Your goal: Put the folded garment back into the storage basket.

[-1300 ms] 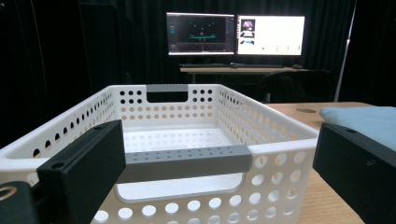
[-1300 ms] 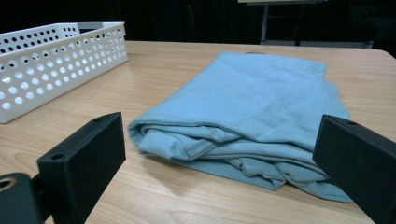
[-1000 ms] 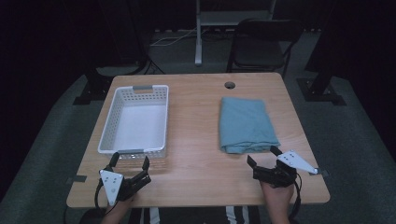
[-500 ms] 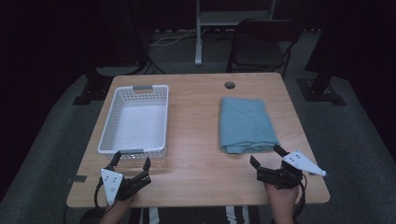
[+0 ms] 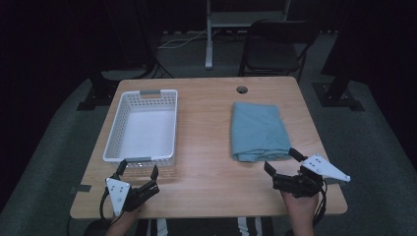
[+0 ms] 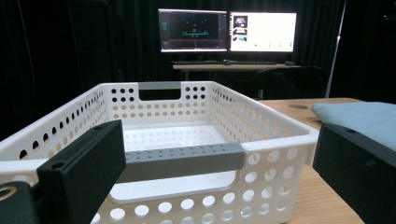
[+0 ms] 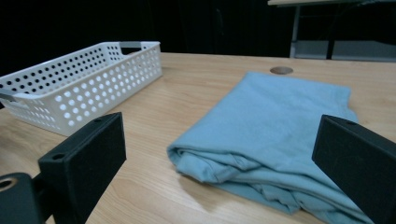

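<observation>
Presently: folded light-blue cloth [image 5: 259, 131] lying flat, right of centre; white perforated plastic basket [image 5: 142, 126] left, empty, likely its destination; right gripper [image 5: 284, 162] jaws spread, aimed at cloth's near edge; left gripper [image 5: 138, 170] likewise agape before basket

Wooden table [image 5: 206, 123] with a light top and a round cable hole [image 5: 241, 89] near the far edge. On the left, a white perforated basket [image 5: 116, 132], empty inside; on the right, well apart, a folded light-blue cloth [image 5: 258, 130] lying flat.
</observation>
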Tool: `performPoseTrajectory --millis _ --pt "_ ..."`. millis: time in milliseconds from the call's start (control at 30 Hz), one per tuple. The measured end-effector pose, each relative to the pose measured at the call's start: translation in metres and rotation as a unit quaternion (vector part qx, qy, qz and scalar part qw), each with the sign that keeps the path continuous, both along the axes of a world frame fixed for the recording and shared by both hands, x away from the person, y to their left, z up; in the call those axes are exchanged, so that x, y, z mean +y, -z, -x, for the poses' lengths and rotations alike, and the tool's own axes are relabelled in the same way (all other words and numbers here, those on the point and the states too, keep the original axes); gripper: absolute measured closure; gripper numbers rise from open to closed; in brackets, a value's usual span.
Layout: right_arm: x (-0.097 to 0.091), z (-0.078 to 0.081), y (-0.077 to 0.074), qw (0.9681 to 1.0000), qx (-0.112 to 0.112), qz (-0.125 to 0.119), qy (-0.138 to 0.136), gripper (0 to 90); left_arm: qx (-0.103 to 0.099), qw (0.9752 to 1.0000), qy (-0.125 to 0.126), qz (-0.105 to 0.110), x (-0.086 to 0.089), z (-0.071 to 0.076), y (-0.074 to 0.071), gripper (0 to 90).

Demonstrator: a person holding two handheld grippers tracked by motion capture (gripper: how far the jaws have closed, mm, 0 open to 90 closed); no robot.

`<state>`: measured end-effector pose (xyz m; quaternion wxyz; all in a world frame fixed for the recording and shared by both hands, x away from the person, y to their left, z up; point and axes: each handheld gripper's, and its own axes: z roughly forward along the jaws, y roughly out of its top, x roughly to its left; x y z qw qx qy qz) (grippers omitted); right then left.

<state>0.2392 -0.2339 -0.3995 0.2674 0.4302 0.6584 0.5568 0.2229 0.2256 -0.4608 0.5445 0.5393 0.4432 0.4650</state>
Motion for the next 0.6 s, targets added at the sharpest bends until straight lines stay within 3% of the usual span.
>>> performPoseTrajectory --millis 433,600 --pt "0.002 0.007 -0.037 0.9993 -0.033 0.001 -0.018 3.2 -0.001 1.0000 -0.006 0.001 0.000 0.000 0.000 3.8" --pt "-0.002 0.006 -0.044 0.9995 -0.026 -0.005 -0.018 3.2 -0.001 1.0000 -0.006 0.000 0.000 0.000 0.000 3.8"
